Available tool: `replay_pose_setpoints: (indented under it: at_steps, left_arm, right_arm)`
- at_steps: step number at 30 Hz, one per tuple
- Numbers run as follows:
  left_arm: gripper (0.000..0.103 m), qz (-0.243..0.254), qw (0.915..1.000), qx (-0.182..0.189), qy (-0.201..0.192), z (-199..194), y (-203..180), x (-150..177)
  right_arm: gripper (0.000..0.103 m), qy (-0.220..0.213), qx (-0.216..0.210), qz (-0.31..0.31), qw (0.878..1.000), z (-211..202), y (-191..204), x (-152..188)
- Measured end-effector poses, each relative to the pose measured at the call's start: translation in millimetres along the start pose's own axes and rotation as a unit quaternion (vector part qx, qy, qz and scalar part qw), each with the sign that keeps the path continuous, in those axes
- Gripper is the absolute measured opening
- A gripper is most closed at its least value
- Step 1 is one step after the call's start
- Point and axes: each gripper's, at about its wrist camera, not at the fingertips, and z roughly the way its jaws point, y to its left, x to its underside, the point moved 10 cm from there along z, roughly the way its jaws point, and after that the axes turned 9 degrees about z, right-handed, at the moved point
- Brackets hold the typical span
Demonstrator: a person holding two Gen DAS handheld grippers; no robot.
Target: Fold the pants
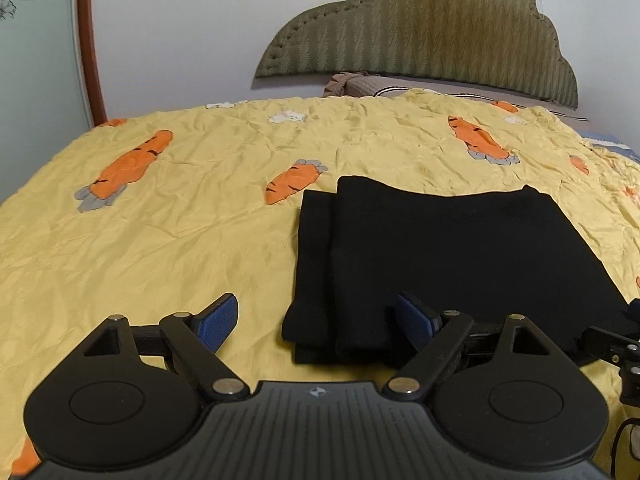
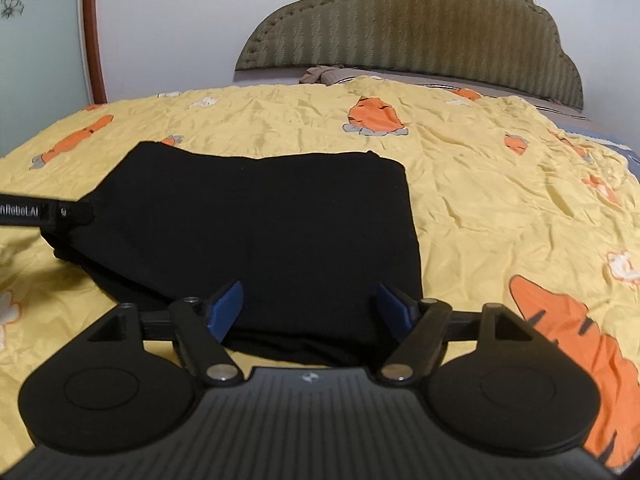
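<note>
The black pants are lying as a compact, layered rectangle on the yellow carrot-print bedspread, directly ahead of both tongs. Their near edge is sitting between the blue pads of the left gripper, whose jaws are standing wide with nothing pinched; one pad is hovering over bare bedspread, the other over the cloth's near corner. The right gripper is likewise gaping wide over the near hem, its pads not pressing on the fabric as far as I can tell.

Judging by the stacked edges showing on the side toward the left gripper, the folding is looking nearly finished: the legs are already doubled over and the bundle is lying flat and roughly squared. What may be remaining is a last tidy-up of the slightly offset layers, or one more fold if a smaller bundle is wanted.

Beyond the pants, farther ahead of the tongs, a padded olive headboard is leaning against the white wall. On the other tool's black arm, poking in at the edge of the right wrist view, white lettering is reading "nRobot.AI", its start cut off.
</note>
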Motion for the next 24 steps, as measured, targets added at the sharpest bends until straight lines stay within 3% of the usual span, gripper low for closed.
replay_pose_setpoints:
  at_steps: [2, 9, 15, 18, 20, 21, 24]
  left_arm:
    - [0.086, 0.000, 1.0000, -0.005, 0.002, -7.6, -1.8, 3.6]
    - [0.086, 0.000, 0.9999, -0.002, 0.014, -31.1, -10.5, 21.8]
    - [0.086, -0.003, 1.0000, -0.003, 0.001, -60.1, -8.0, 32.1]
    - [0.086, -0.023, 0.9995, 0.015, -0.012, -87.7, 6.0, 31.6]
    - [0.092, -0.042, 0.9982, 0.035, -0.026, -106.5, 17.1, 29.3]
    - [0.103, -0.050, 0.9974, 0.038, -0.034, -114.7, 22.6, 28.1]
    - [0.103, -0.052, 0.9969, 0.021, -0.055, -126.0, 33.5, 24.5]
  right_arm:
    - [0.085, -0.006, -0.004, 0.006, 1.000, -10.2, 1.7, 2.0]
    - [0.093, -0.025, -0.016, -0.004, 1.000, -49.3, 17.5, 8.1]
    - [0.103, -0.068, -0.021, -0.025, 0.997, -96.6, 26.5, -0.3]
    - [0.103, -0.101, -0.013, -0.029, 0.994, -132.6, 17.2, -12.2]
    - [0.103, -0.127, -0.003, -0.021, 0.992, -161.6, 3.9, -21.6]
    - [0.103, -0.142, 0.005, -0.016, 0.990, -178.8, -4.5, -26.6]
    - [0.103, -0.200, 0.019, 0.011, 0.980, -233.8, -30.1, -39.3]
